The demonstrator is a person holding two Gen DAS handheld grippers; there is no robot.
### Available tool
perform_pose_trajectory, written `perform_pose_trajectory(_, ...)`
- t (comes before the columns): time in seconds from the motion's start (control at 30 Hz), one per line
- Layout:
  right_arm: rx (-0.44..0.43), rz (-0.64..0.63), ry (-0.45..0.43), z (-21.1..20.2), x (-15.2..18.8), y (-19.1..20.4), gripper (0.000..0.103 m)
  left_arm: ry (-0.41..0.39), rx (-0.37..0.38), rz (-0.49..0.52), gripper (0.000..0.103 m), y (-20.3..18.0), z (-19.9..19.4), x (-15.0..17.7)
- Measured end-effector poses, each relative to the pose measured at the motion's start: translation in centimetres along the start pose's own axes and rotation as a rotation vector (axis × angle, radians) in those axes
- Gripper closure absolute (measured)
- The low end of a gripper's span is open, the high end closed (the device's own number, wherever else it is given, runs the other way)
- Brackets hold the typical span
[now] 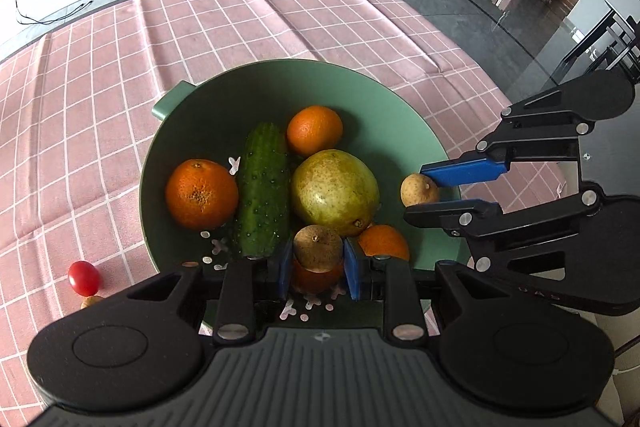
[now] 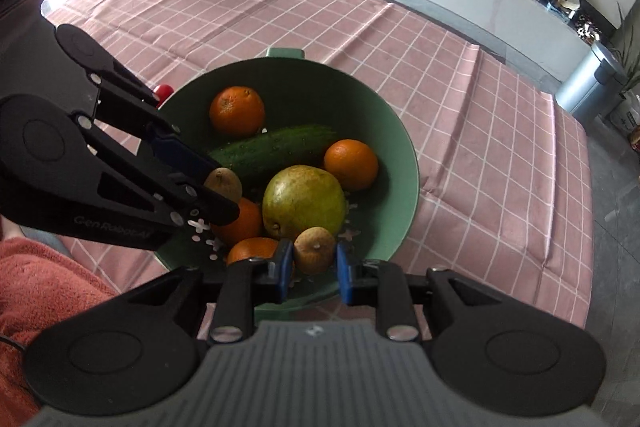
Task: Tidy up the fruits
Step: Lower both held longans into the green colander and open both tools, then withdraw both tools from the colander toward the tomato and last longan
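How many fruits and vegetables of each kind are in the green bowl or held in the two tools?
oranges: 4
cucumber: 1
pear: 1
small brown fruits: 2
Total: 8

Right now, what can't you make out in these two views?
- Left wrist view: a small tan thing beside the cherry tomato, cut off by the left claw.
- Right wrist view: the cherry tomato, mostly behind that claw's arm and the bowl rim.
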State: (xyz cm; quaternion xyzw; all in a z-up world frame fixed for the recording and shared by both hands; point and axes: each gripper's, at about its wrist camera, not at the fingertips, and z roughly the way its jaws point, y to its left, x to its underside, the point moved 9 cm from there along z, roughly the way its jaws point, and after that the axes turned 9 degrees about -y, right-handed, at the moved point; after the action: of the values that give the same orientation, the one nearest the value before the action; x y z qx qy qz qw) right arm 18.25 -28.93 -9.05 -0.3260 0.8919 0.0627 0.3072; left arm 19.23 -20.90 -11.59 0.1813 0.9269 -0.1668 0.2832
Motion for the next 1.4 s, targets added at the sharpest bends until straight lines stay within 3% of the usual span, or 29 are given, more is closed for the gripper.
perform_pose_trajectory(0.3, -0.034, -0.099, 0.122, 2.1, 0.4, 0.0, 0.084, 0.021, 0.017, 0.005, 0.073, -0.2, 0.5, 0.0)
perform_pose_trajectory(0.67, -0.040, -0.098, 0.137, 2.3, 0.5, 0.2, 0.084, 0.030, 0.018, -0.004, 0.066, -0.1, 1.5, 0.2)
perform_pose_trajectory(0.9, -0.021, -0.100, 0.135, 1.6, 0.1, 0.2, 0.082, 0.007, 0.019, -0.001, 0.061, -0.1, 0.0, 0.2)
perform_pose_trajectory(1.03, -0.005, -0.096, 0.106, 0.0, -0.7, 0.4, 0.081, -0.037, 0.008, 0.012, 0.059, -0.1, -2.2, -0.3)
perform_pose_trajectory(1.27, 0.062, 0.010, -0.047, -4.3, -3.3, 1.3, 0.055, -0.144, -0.061, 0.076, 0.056, 1.0, -7.4, -0.6)
perform_pose_trajectory(1.4, 0.069, 0.150, -0.161, -6.1, -4.2, 2.6, 0.049, -0.191, -0.091, 0.125, 0.056, 2.1, -10.4, 0.1)
